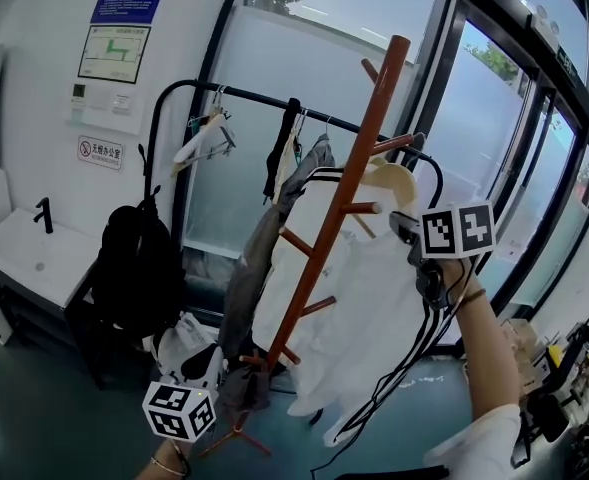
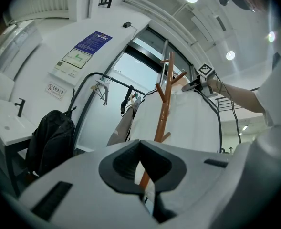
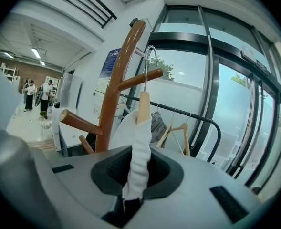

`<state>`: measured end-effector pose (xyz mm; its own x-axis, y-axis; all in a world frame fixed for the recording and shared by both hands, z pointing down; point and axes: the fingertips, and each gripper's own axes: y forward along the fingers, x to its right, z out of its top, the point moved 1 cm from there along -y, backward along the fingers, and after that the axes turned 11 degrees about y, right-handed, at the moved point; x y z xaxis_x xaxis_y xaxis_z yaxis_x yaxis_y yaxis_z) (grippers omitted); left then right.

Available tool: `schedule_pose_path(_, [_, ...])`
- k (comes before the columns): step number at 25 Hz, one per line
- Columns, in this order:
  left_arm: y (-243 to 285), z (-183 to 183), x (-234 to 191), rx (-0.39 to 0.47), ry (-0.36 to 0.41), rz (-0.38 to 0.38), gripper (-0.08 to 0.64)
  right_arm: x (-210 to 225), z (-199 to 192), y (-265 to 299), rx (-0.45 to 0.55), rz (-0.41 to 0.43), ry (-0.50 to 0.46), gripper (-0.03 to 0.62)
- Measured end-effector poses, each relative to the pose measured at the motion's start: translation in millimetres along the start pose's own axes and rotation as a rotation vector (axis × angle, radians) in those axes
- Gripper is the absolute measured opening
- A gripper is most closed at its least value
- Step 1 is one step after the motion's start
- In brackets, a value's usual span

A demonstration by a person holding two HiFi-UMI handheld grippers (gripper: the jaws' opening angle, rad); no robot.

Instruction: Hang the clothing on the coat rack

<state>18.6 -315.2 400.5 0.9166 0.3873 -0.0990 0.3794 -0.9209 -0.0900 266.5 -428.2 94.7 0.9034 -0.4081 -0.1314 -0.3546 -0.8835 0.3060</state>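
Note:
A brown wooden coat rack (image 1: 339,208) with slanted pegs stands in the middle of the head view. A white shirt (image 1: 364,308) on a pale wooden hanger (image 1: 394,180) hangs beside its upper pegs. My right gripper (image 1: 406,230) is shut on the shirt's shoulder. In the right gripper view the shirt cloth (image 3: 138,151) is bunched between the jaws of that gripper (image 3: 135,175). The hanger's metal hook (image 3: 147,63) is at the rack's upper peg (image 3: 139,78); I cannot tell if it rests on it. My left gripper (image 1: 196,368) is low by the rack's foot, and its jaws (image 2: 147,175) are shut on nothing.
Behind the rack runs a black clothes rail (image 1: 264,101) with hangers and a grey garment (image 1: 259,258). A black backpack (image 1: 134,258) hangs at its left, next to a white sink counter (image 1: 34,258). Glass doors (image 1: 494,138) are at the right. Black cables (image 1: 404,368) trail from my right gripper.

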Motion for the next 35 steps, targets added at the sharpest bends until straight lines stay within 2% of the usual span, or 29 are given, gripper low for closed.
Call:
schedule_pose_path(14, [-6.2,-6.3,-1.2,-0.017,-0.003,0.014,0.008,3.4,7.8,19.9,-0.016,0.028,0.03,0.054])
schedule_pose_path(35, [-6.3,-14.5,-8.1,-0.044,0.009,0.031,0.008,-13.4,-7.1,47.0,-0.002,0.121,0.051,0.055])
